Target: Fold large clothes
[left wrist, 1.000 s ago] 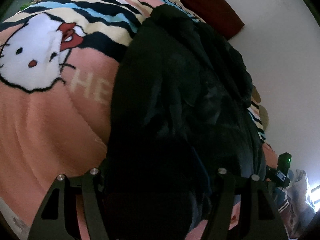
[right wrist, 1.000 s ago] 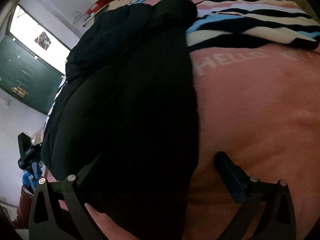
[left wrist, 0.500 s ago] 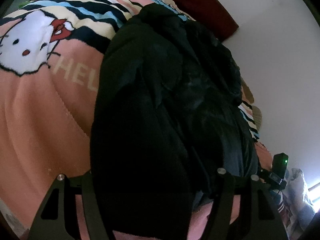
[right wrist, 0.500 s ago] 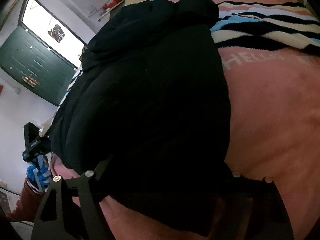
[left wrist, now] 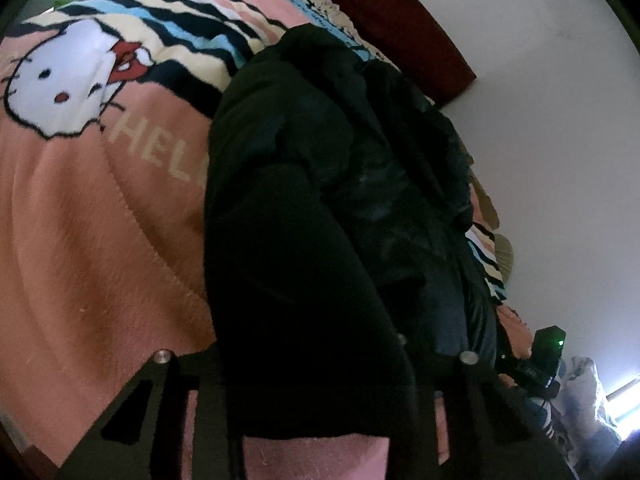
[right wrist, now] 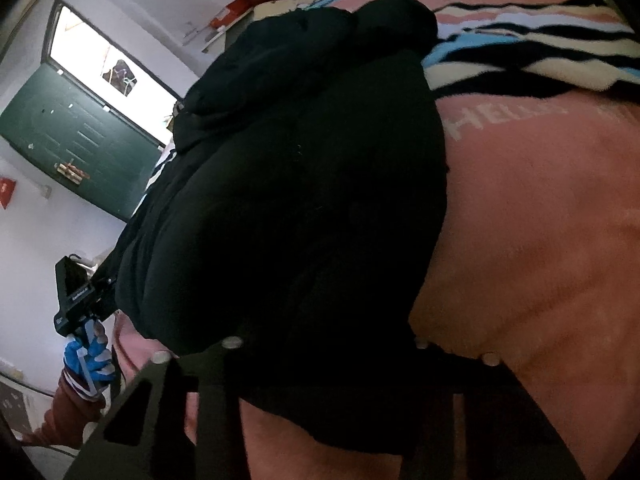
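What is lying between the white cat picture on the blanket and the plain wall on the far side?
In the left wrist view, a bulky black garment lies between the cat picture and the wall, stretched along the pink blanket.

Both fisheye views are dim and soft, with black vignetted corners and straight lines bowed toward the rims. Daylight comes from the bright, blown-out window opening above the dark green door (right wrist: 86, 148) in the right wrist view and from a glaring white strip at the lower right edge (left wrist: 624, 400) in the left wrist view, while the plain white wall (left wrist: 560, 140) reads flat grey. The bulky black padded jacket (left wrist: 304, 240) swallows almost all detail into near-solid shadow with only faint sheen on its folds, and the fuzzy pink cartoon-cat blanket (left wrist: 80, 240) looks grainy and slightly smeared.
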`<action>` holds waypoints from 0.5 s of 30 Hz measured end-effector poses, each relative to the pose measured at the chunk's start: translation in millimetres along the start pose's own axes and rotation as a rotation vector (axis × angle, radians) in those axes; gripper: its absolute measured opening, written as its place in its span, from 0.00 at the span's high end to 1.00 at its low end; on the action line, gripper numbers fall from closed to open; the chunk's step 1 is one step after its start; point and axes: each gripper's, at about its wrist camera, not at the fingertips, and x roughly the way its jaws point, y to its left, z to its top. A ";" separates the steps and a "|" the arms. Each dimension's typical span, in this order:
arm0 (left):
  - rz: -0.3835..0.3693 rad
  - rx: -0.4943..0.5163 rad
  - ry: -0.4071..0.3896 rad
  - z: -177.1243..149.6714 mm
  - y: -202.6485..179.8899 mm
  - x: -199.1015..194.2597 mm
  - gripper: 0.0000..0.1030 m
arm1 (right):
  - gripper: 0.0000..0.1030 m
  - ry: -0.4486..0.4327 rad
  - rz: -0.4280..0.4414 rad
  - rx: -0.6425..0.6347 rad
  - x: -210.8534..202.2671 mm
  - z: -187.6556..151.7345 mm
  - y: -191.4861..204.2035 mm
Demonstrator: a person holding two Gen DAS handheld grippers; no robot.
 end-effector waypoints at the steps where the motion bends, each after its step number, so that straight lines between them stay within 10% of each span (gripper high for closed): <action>1: -0.003 0.007 -0.006 1.3 -2.4 -2.1 0.76 | 0.74 -0.010 0.000 -0.003 -2.4 0.3 0.9; 15: -0.182 0.137 -0.120 85.2 -70.6 -42.9 0.82 | 0.84 -0.251 0.094 0.038 -58.2 50.6 20.8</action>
